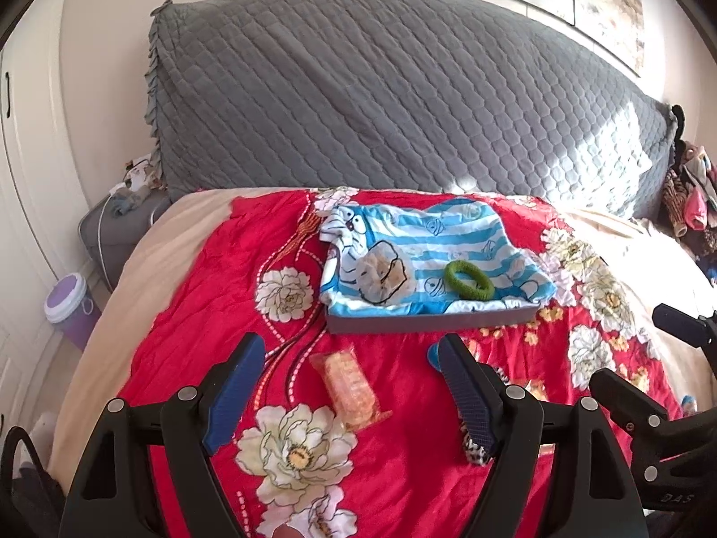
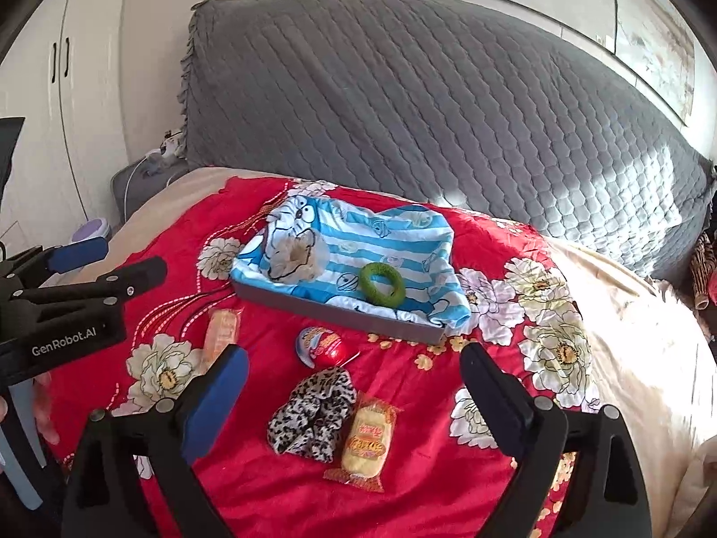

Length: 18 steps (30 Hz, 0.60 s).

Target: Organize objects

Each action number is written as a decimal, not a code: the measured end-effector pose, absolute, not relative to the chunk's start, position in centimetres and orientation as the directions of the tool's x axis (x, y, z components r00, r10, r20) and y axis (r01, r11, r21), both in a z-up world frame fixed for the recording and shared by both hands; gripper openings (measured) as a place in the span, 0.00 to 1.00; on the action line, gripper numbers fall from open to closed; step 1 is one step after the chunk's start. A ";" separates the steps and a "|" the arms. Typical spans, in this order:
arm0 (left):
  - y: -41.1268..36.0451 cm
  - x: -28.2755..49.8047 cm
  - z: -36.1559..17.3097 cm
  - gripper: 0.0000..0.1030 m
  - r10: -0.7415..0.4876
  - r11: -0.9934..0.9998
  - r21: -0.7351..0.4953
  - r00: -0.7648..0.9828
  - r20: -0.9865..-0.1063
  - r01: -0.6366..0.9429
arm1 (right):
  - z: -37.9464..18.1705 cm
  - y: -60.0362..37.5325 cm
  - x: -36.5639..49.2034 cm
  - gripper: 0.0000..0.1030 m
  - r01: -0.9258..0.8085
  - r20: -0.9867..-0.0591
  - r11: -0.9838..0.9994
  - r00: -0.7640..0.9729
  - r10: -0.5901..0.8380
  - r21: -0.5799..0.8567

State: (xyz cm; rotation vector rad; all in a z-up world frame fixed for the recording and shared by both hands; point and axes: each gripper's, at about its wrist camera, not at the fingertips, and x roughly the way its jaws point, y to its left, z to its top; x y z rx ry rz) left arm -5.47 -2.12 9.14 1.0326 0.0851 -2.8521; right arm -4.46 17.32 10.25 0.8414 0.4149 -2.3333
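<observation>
Two grippers, the left gripper (image 1: 347,385) and right gripper (image 2: 354,385), hung with jaws apart and empty over a red floral bedspread (image 2: 403,502). Nearest lay a leopard-print scrunchie (image 2: 313,412) beside a wrapped yellow snack cake (image 2: 365,444); farther, a grey tray (image 2: 358,314) lined with blue-striped cloth held a green hair ring (image 2: 382,282).

The red floral bedspread (image 2: 403,470) is thin, creased cloth with a slight sheen. At twelve o'clock the grey headboard cover (image 2: 425,103) is matt quilted fabric. The striped cartoon cloth (image 2: 394,242) lining the tray looks like soft cotton. The green ring (image 2: 382,282) is fuzzy; the leopard scrunchie (image 2: 313,410) is silky. At six o'clock, the snack wrapper (image 2: 365,441) is glossy, crinkled plastic.
</observation>
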 end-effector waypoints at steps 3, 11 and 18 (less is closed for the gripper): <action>-2.5 -4.9 8.7 0.80 -0.080 -0.992 -0.018 -0.757 -0.648 0.121 | 9.9 17.0 -3.8 0.96 0.649 -0.662 -0.756 -0.604 -0.444 -0.086; -2.8 -4.1 7.3 0.83 -0.069 -0.994 -0.017 -0.739 -0.670 0.108 | 8.9 16.6 -2.8 0.98 0.658 -0.674 -0.748 -0.592 -0.442 -0.087; -3.3 -3.5 6.3 0.83 -0.068 -0.995 -0.011 -0.728 -0.682 0.104 | 8.2 16.5 -2.4 0.98 0.657 -0.678 -0.749 -0.590 -0.439 -0.087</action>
